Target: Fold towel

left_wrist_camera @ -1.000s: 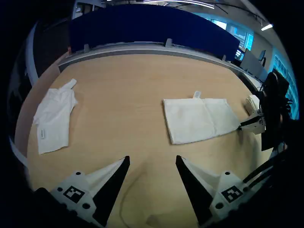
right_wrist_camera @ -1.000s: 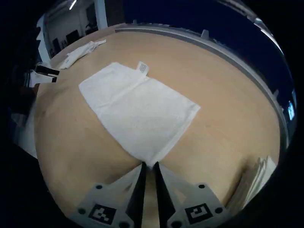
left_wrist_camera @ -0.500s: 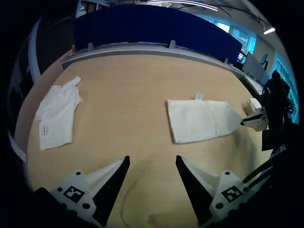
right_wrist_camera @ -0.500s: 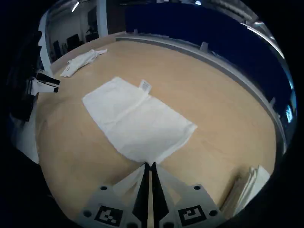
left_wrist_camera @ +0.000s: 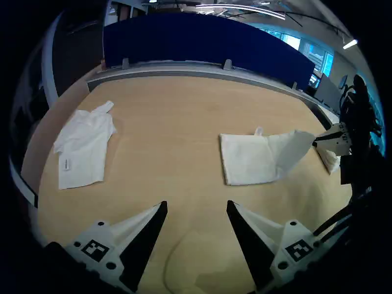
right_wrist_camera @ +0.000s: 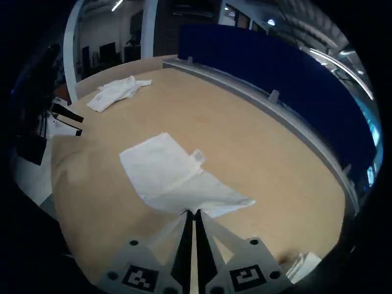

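A white towel (left_wrist_camera: 259,157) lies half-folded on the wooden table (left_wrist_camera: 171,117). In the right gripper view my right gripper (right_wrist_camera: 192,214) is shut on the near corner of the towel (right_wrist_camera: 171,179), and that end hangs lifted off the table. The left gripper view shows the right gripper (left_wrist_camera: 321,140) at the far right, holding the raised corner. My left gripper (left_wrist_camera: 196,208) stands open over the table's near side, well short of the towel, with nothing between its fingers.
A second white cloth (left_wrist_camera: 83,144) lies crumpled at the table's left; it appears far off in the right gripper view (right_wrist_camera: 115,90). A stack of folded towels (right_wrist_camera: 306,262) sits at the table's right end. A blue partition (left_wrist_camera: 206,44) runs along the far edge.
The right gripper closed fully on the towel's corner and rose, lifting that end off the table. The left gripper stayed open, and its view pulled back slightly.
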`<state>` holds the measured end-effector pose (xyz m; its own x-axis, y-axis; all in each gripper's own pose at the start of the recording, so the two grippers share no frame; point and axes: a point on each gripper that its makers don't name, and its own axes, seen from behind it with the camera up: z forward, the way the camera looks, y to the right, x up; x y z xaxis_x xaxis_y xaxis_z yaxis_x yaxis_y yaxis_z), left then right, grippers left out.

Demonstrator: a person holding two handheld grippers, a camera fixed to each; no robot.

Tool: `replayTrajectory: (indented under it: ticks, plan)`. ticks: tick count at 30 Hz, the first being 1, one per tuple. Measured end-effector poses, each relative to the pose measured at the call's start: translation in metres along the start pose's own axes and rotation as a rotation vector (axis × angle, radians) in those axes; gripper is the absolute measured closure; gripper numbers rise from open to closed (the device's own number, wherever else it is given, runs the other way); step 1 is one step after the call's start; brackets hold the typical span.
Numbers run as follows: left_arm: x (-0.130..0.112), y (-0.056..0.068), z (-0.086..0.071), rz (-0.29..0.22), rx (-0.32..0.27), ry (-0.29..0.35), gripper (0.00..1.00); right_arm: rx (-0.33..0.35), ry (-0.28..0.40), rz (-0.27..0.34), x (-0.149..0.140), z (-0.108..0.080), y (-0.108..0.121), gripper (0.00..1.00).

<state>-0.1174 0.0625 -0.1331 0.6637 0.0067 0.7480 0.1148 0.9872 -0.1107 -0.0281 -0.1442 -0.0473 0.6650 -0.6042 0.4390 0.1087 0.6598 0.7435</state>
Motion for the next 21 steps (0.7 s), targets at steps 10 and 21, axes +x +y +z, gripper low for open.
replayTrajectory:
  ticks: [10,21]
  plan:
    - [0.0,0.001,-0.012,-0.028,0.006,0.013,0.1,0.01,0.003,-0.089,0.026,-0.001,-0.006,0.96]
    - [0.009,-0.002,-0.03,-0.062,0.024,0.047,0.1,0.064,0.012,-0.19,0.058,0.021,-0.027,0.96]
